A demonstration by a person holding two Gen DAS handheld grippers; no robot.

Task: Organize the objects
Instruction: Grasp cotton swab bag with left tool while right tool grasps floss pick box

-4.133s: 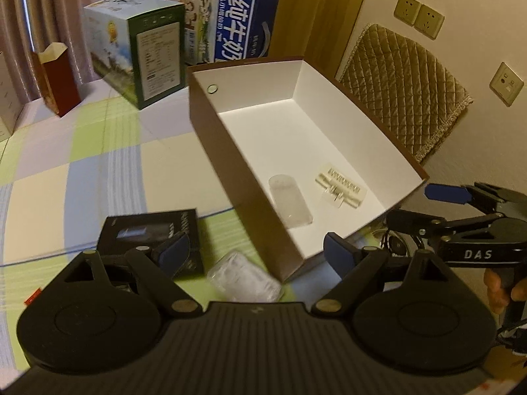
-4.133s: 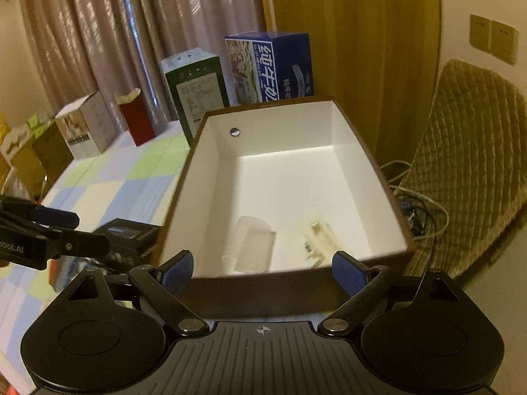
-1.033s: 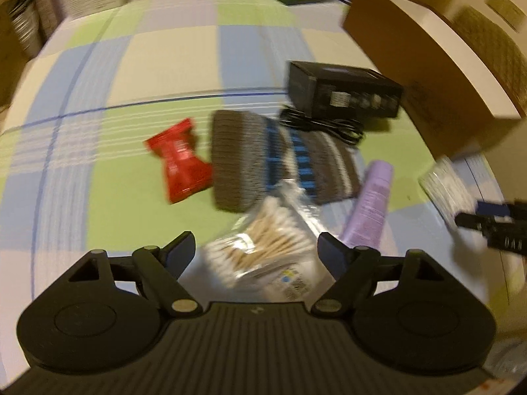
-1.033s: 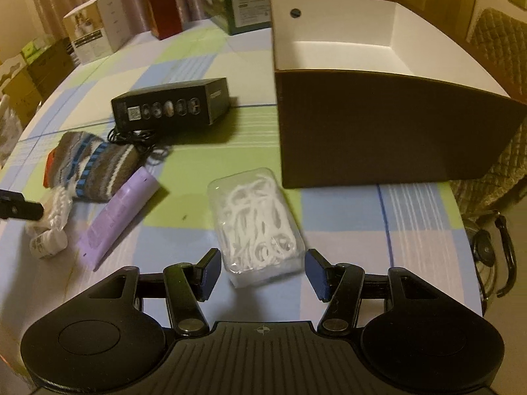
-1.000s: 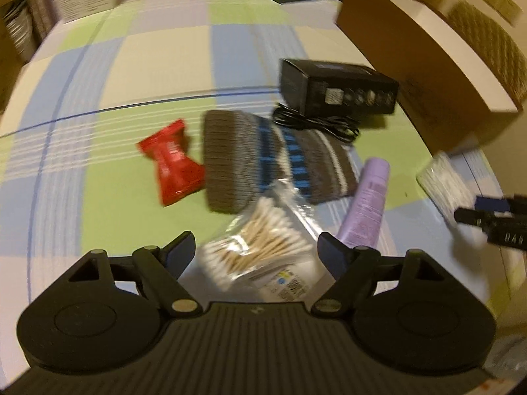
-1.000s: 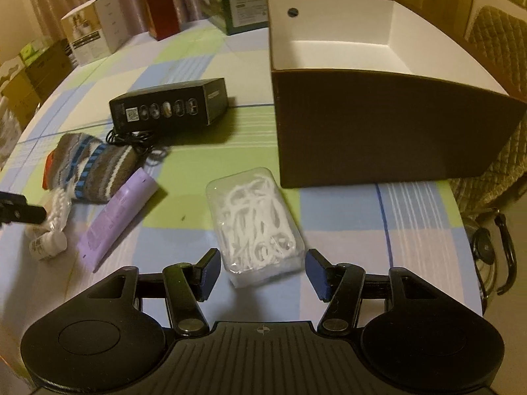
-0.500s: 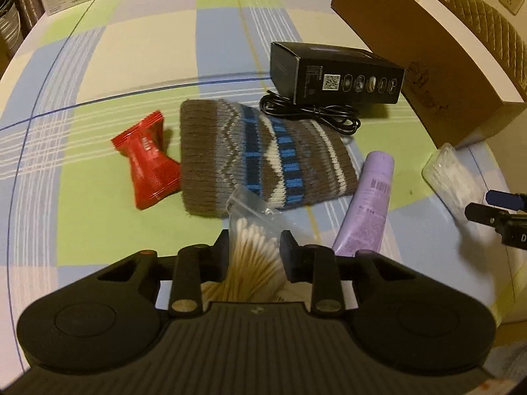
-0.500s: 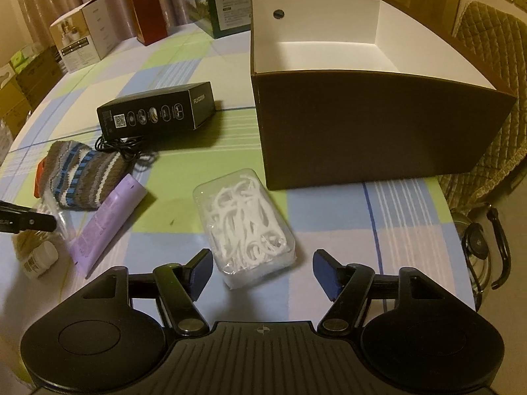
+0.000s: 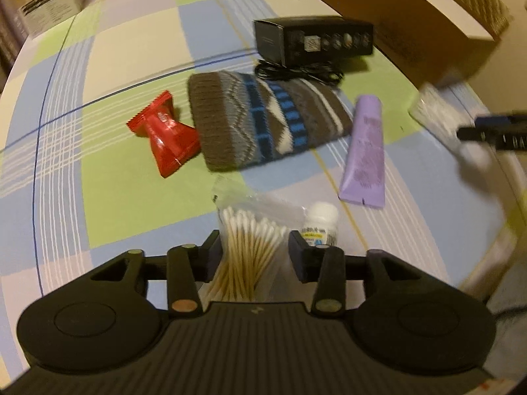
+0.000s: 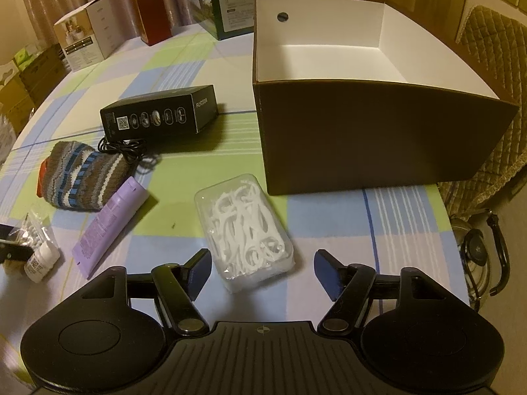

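My left gripper point(image 9: 253, 250) is shut on a clear bag of cotton swabs point(image 9: 247, 240) and holds it just above the checked tablecloth. A small white bottle point(image 9: 321, 222) lies beside it. Ahead lie a red packet point(image 9: 164, 138), a knitted hat point(image 9: 263, 118), a purple tube point(image 9: 365, 151) and a black box point(image 9: 316, 39). My right gripper point(image 10: 260, 275) is open, its fingers either side of a clear tub of floss picks point(image 10: 243, 230). The brown storage box point(image 10: 362, 115) with white inside stands behind the tub.
A black cable point(image 10: 128, 149) lies by the black box point(image 10: 161, 118). Cartons point(image 10: 85, 46) stand along the table's far side. A quilted chair point(image 10: 487, 46) is at the right, and headphones point(image 10: 481, 253) lie on the floor past the table edge.
My left gripper closed on the cotton swab bag and has lifted it a little, uncovering the white bottle. My right gripper has opened wider around the floss tub.
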